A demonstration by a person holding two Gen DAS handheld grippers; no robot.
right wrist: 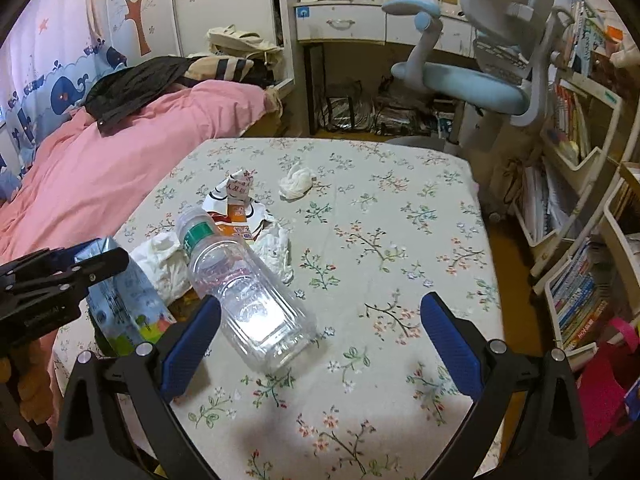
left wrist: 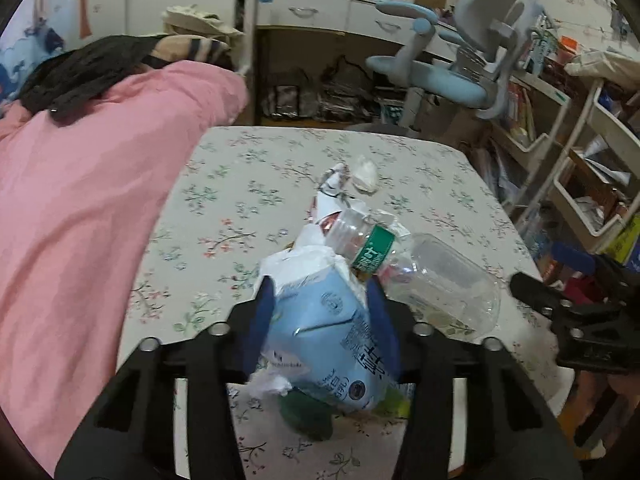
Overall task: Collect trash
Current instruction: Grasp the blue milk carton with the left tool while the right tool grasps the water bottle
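My left claw (left wrist: 320, 312) is clenched on the blue carton (left wrist: 332, 344), low in the frame's centre. My right claw (right wrist: 320, 344) gapes, released, around the clear bottle (right wrist: 248, 288) lying on the bench (right wrist: 400, 240)

Tablecloth (right wrist: 400, 208) showing cream w/ floral sprigs. Milk carton (left wrist: 324, 344) looking light blue; bottle (right wrist: 248, 300) clear w/ green label. Duvet (left wrist: 80, 200) showing pink.

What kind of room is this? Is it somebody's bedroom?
Most likely a child's bedroom: a bed with a pink quilt, whale pictures on the wall, and a desk with a blue chair.
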